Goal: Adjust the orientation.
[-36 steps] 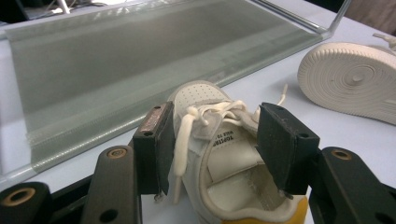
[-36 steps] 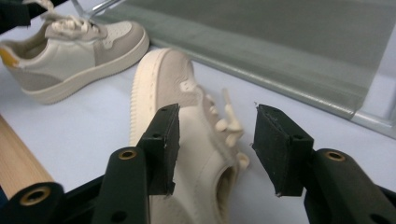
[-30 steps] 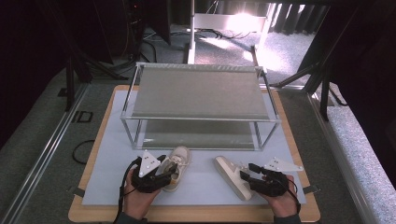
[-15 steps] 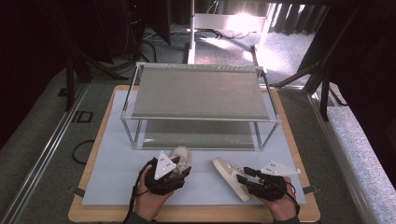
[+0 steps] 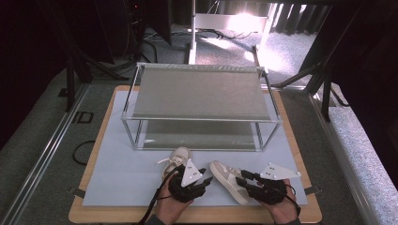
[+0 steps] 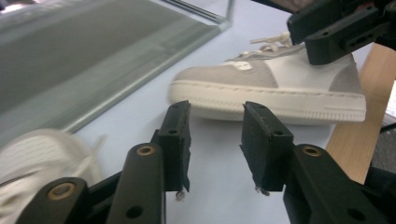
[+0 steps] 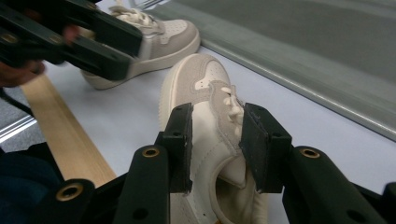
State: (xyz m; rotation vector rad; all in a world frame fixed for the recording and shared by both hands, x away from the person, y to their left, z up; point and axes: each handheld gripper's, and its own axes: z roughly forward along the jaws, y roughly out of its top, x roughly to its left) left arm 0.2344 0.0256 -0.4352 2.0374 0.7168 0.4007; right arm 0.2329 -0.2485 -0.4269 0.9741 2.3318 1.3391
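Two shoes sit on the pale blue mat (image 5: 117, 173) at the near edge of the table (image 5: 291, 216), in front of a two-tier metal rack (image 5: 199, 91).

Left shoe (image 5: 177, 157): just in front of the rack's lower shelf, toe toward the rack, laces trailing to its left. The left gripper (image 5: 202, 176) sits over its heel end, jaws pointing right toward the other shoe. In the left gripper view the left gripper (image 6: 214, 140) has its jaws parted with only mat between them, gripping nothing; a blurred bit of the left shoe (image 6: 32, 163) shows at lower left, and the right shoe (image 6: 271, 91) lies side-on beyond the jaws, with the right gripper (image 6: 336, 28) over its heel.

Right shoe (image 5: 228, 178): angled on the mat, toe pointing up-left, near the left shoe but apart from it. Right gripper (image 5: 244, 180) is at its back half. In the right gripper view the right gripper (image 7: 215, 140) straddles the tongue and collar of the right shoe (image 7: 205, 107), one jaw on each side, close against the upper; cannot tell if they actually pinch it. Left shoe (image 7: 159, 39) lies beyond, partly under the left gripper (image 7: 70, 32).
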